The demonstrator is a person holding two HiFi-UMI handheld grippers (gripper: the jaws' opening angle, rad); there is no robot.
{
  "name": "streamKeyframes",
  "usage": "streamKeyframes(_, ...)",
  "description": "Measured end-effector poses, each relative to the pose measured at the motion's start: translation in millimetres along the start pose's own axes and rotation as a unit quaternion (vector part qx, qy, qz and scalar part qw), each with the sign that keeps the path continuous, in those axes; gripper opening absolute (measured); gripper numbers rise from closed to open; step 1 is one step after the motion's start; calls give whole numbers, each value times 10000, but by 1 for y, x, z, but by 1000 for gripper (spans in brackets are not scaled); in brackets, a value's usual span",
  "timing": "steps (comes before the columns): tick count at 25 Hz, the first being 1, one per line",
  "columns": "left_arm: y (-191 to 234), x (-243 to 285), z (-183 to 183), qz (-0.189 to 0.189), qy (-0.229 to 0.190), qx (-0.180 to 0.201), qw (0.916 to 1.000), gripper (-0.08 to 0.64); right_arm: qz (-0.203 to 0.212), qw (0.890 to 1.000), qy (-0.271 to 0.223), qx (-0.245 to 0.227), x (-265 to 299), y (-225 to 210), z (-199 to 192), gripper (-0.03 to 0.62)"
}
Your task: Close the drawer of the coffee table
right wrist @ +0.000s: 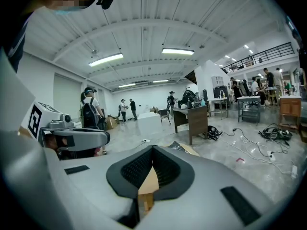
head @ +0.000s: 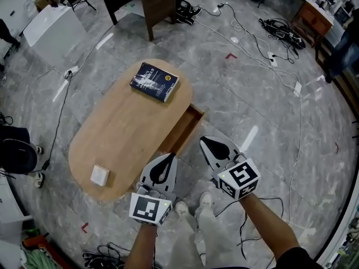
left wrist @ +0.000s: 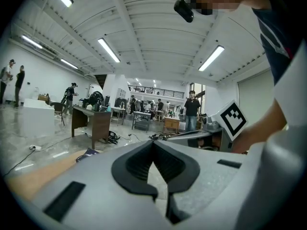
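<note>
Left gripper (head: pixel 167 160) is hovering clenched and empty at the near end of the drawer (head: pixel 182 129). Its own view is showing the pads (left wrist: pixel 135 164) meeting at the tips with nothing between them. Right gripper (head: pixel 208 144) is likewise clenched on nothing, hanging just beside the drawer's outer face, over the floor (head: pixel 263 111). Its view is showing pale wood ahead through the pads (right wrist: pixel 135 171), not gripped.

The drawer is standing pulled out from the long side of the oval counter (head: pixel 123 133), its dark interior exposed. A blue book (head: pixel 154 82) is lying at the far end of the counter top and a small white block (head: pixel 100 175) at the near end, both well apart from the drawer.

Assessment: closing is not yet begun. The approach step is in hand, and neither gripper is seen touching the drawer front. The next move is calling for flat contact of the closed tips on the front panel. A push square to the counter's long side should follow, so the drawer is running straight. An off-centre push is risking skew or jamming, and the counter may also slide on the smooth floor.
</note>
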State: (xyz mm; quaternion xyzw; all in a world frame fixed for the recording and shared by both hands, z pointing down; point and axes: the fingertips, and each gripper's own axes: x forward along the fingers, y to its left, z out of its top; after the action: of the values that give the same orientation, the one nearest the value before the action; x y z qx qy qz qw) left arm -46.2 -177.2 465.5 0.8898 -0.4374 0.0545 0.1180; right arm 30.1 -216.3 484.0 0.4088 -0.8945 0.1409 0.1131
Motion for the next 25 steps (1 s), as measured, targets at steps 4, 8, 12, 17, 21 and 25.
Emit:
streamKeyframes(4,1,2,-14,-2,36,-8,10000,2,8,10000,22,77,8,-2,-15,12)
streamKeyframes(8,3,7,-26,1,59,-17,10000,2,19,9999,45,123,15,-5,-29,12)
streamKeyframes(12,4,12,-40,-9,106,-2,9999,2,38,9999,67,107,25,-8,-43,11)
streamKeyframes(17,8,17,-56,-13,155,-7,9999,2,69,9998,73,160,37,-8,-56,12)
streamKeyframes(21,12,21,-64,16,49,-52,10000,2,89,9998,113,159,43,-8,-68,12)
streamKeyframes(25,17,23,-77,48,15,-74,10000,2,113,9996,183,169,50,-7,-85,12)
